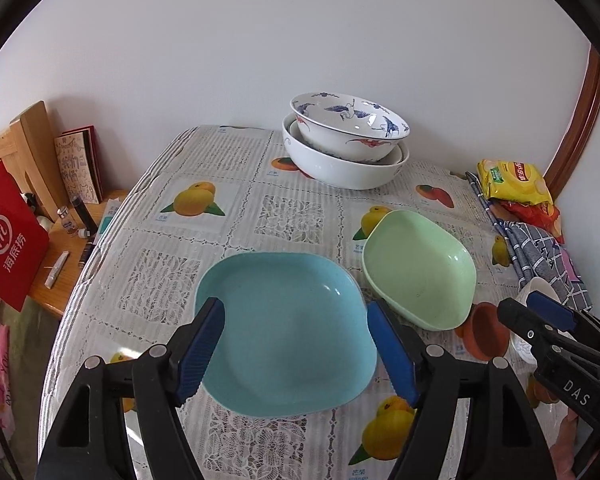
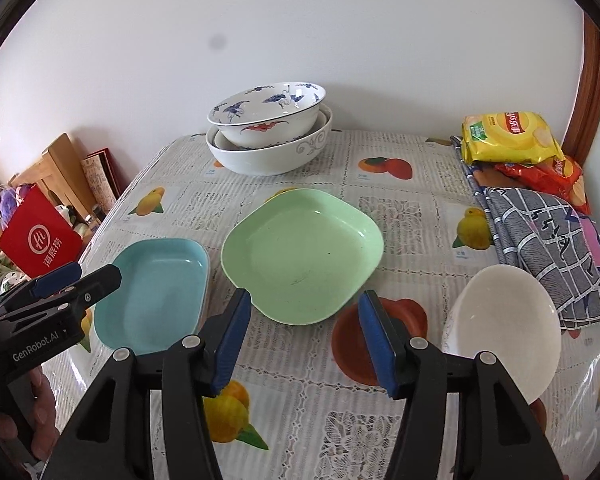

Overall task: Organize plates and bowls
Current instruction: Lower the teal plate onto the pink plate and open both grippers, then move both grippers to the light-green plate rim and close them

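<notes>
Left gripper (image 1: 296,344) & right gripper (image 2: 304,344) both gape wide, empty: w/ stacked porcelain bowls (image 2: 270,136) as landmark, blue plate (image 1: 288,332), green plate (image 2: 302,254), white bowl (image 2: 502,332) lie nearer, unstacked.

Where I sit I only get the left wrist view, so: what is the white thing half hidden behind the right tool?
Observer: A plain white bowl, empty, near the table's front edge.
Operator: Is the right tool holding anything?
Observer: No. The right tool is open and empty, pointing at the green plate.
Operator: Does the big bowl at the back have any pattern?
Observer: Yes, the lower stacked bowl has grey scrollwork on its right side.
</notes>
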Tool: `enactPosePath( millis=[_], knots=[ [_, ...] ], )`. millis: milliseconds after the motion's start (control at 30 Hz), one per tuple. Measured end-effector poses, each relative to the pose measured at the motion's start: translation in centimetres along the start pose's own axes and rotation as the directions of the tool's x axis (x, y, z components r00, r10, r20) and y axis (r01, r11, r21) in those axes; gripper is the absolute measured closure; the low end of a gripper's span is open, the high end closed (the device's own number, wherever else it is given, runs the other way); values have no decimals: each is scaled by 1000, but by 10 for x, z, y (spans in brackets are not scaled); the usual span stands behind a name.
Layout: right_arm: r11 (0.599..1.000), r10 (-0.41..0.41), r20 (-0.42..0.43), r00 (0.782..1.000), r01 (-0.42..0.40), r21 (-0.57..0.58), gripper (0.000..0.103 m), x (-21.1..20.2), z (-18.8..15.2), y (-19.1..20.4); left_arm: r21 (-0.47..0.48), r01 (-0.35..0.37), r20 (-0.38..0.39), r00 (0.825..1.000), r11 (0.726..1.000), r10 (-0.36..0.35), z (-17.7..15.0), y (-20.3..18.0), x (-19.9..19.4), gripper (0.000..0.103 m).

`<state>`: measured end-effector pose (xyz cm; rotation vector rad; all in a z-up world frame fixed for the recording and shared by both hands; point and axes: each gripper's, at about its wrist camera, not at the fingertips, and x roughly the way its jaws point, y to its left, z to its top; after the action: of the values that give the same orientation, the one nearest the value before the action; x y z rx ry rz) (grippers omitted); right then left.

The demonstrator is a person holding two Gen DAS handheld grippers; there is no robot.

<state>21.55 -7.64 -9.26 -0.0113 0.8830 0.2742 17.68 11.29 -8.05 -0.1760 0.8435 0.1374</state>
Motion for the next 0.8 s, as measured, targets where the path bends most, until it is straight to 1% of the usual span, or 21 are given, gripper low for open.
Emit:
enactPosePath(
  millis=[33, 100, 167, 233, 300, 433, 600, 700, 800],
  knots=[
    [1000, -8, 2, 1000, 8, -1, 47, -2, 0, -3, 4, 0, 3, 1000, 1000, 0, 2, -4, 0, 31],
    [1000, -20, 1, 1000, 20, 4, 43, -4, 1, -10, 11, -8, -4, 1000, 1000, 8, 6, -11, 3, 31],
    [999, -22, -18, 1000, 22, 22, 39, -2, 4, -19, 11, 7, -18, 1000, 1000, -6, 9, -17, 7, 31],
    [999, -21, -22, 1000, 22, 38, 39, -2, 6, -27, 14, 17, -25, 1000, 1000, -17, 13, -22, 10, 31],
    [998, -27, -17, 999, 28, 57, 39, -2, 8, -35, 30, 2, -31, 1000, 1000, -1, 17, -28, 15, 31],
    [997, -29, -16, 999, 30, 68, 39, 3, 12, -45, 44, -7, -45, 999, 999, 9, 24, -35, 25, 31],
    [997, -56, -13, 998, 57, 61, 39, 11, 19, -48, 73, -21, -57, 998, 997, 25, 33, -41, 42, 31],
    [997, -57, -11, 998, 57, 59, 39, 18, 22, -49, 83, -8, -74, 997, 997, 15, 36, -45, 54, 31],
    [996, -59, -29, 998, 61, 69, 39, 29, 24, -52, 95, -5, -92, 996, 996, 14, 39, -50, 66, 31]
  ],
)
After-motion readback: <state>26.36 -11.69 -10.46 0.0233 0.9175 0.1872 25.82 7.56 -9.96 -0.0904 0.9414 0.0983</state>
